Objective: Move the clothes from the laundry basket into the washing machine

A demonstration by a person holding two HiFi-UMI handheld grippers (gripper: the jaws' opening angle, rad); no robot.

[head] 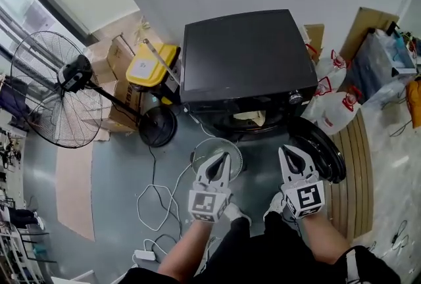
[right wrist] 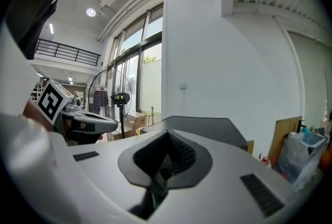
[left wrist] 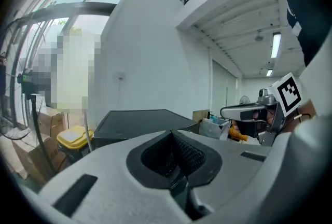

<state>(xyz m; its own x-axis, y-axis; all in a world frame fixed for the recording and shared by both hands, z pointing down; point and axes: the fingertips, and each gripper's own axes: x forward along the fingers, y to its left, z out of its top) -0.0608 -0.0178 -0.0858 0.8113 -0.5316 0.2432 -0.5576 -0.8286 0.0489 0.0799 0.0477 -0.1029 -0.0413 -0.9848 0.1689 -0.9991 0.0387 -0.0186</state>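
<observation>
covering laundry basket (head: 209, 144) partly: left gripper (head: 222, 158), jaws together.

- Washing machine (head: 247, 56), at twelve o'clock: the top panel is showing smooth, dark and semi-glossy, catching pale reflections.
- Door (head: 321, 148), at three o'clock: the ring is shining like glossy black plastic.
- Laundry basket (head: 217, 148), centre: it is looking pale and see-through; material unclear.
- Left gripper (head: 222, 156) and right gripper (head: 285, 150), at six o'clock: the shells are reading as matt light-grey plastic, the pads (left wrist: 191, 157) black and ribbed.
- Fan (head: 46, 102), at nine o'clock: the thin wire grille is gleaming like metal.
- Bin lid (head: 151, 64): it is showing as smooth yellow plastic.
- Boxes (head: 108, 59): they are looking like matt brown cardboard.
- Floor (head: 112, 164): it is shining dully, smooth and grey-blue.
</observation>
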